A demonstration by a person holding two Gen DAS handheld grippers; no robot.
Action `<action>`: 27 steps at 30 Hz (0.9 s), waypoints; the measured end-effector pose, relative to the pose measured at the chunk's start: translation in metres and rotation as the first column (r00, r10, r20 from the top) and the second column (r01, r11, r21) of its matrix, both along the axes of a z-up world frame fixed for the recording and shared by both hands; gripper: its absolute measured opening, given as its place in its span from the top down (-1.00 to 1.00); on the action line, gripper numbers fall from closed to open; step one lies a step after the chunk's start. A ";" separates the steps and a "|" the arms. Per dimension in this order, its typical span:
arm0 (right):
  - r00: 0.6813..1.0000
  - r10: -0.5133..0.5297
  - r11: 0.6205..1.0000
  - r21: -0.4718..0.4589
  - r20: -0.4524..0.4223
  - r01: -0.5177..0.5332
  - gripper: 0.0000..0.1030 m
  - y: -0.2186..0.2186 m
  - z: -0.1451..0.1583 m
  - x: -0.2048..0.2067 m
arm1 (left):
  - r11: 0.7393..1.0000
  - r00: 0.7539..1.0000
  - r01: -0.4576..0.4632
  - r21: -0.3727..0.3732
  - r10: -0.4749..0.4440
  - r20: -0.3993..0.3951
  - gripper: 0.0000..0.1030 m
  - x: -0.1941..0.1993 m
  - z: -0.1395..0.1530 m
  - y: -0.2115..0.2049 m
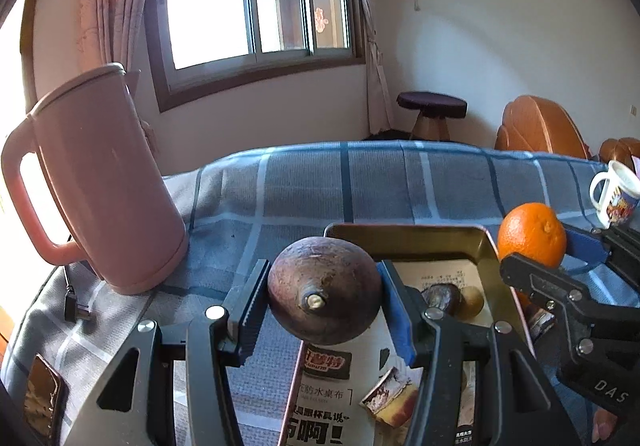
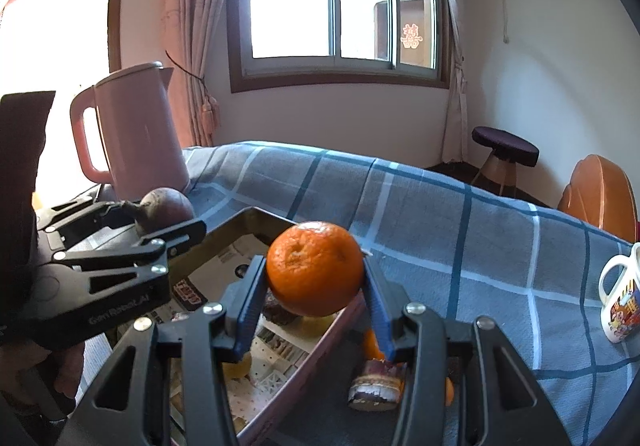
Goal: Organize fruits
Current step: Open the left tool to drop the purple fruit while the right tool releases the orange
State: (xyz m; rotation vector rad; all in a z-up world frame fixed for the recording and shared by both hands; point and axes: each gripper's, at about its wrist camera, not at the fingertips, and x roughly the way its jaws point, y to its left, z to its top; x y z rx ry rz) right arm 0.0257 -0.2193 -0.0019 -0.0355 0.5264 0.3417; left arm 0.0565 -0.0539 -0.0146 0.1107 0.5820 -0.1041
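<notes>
Blue plaid cloth covers a table under a window, with a metal tray lined with printed paper as the landmark.

The left gripper is clamped on a dark purple-brown fruit, held above the tray's left edge. The right gripper is clamped on an orange, above the tray's right edge.

Judging by this, the job is midway — at least two small fruits already lie inside the tray, one dark, one yellowish, and two are in hand. Another orange piece shows just outside the tray, partly hidden.

Left of the tray: one pink kettle. Right of it: one white mug.
</notes>
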 end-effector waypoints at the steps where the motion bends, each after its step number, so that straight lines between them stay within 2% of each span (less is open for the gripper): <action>1: 1.000 0.002 1.000 -0.001 -0.003 -0.002 0.03 0.000 -0.001 0.000 | 1.000 1.000 0.003 -0.003 -0.003 -0.008 -0.07 0.001 -0.001 0.000; 18: 0.998 0.052 0.996 -0.064 -0.041 -0.055 0.03 0.019 -0.013 0.002 | 1.000 0.997 0.000 0.004 0.000 -0.078 -0.07 0.009 -0.012 0.001; 27: 0.995 0.073 0.991 -0.107 -0.061 -0.079 0.03 0.027 -0.021 0.001 | 1.000 0.996 0.014 0.008 -0.013 -0.084 -0.07 0.009 -0.013 0.000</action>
